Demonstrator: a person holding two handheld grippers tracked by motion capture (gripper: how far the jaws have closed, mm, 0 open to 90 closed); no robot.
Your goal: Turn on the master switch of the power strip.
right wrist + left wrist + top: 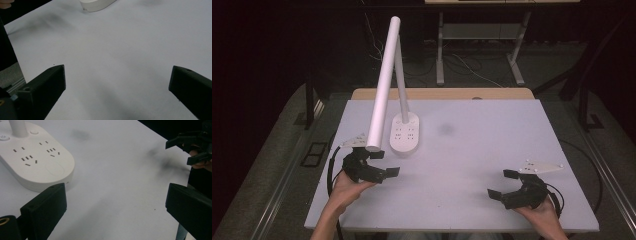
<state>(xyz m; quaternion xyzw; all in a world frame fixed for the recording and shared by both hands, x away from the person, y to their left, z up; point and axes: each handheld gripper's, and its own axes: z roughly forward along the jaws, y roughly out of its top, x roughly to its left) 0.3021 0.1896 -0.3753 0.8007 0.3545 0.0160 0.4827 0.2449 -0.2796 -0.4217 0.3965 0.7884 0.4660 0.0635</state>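
A white desk lamp stands on the table: its oval base (405, 133) carries socket holes, a thin stem rises from it, and its long tubular head (383, 85) slants down toward the front left. My left gripper (386, 163) is open just in front of the head's lower end, left of the base. In the left gripper view the base (32, 157) lies close ahead at upper left, between no jaws. My right gripper (502, 183) is open near the front right, over bare table. The base's edge (96, 5) shows far off in the right gripper view.
The white table top (472, 150) has a faint dark smudge (445, 129) near its middle. A wooden strip (442, 93) runs along its far edge. Desk legs and cables (472, 65) stand on the floor behind. The right gripper (192, 147) appears across the table in the left gripper view.
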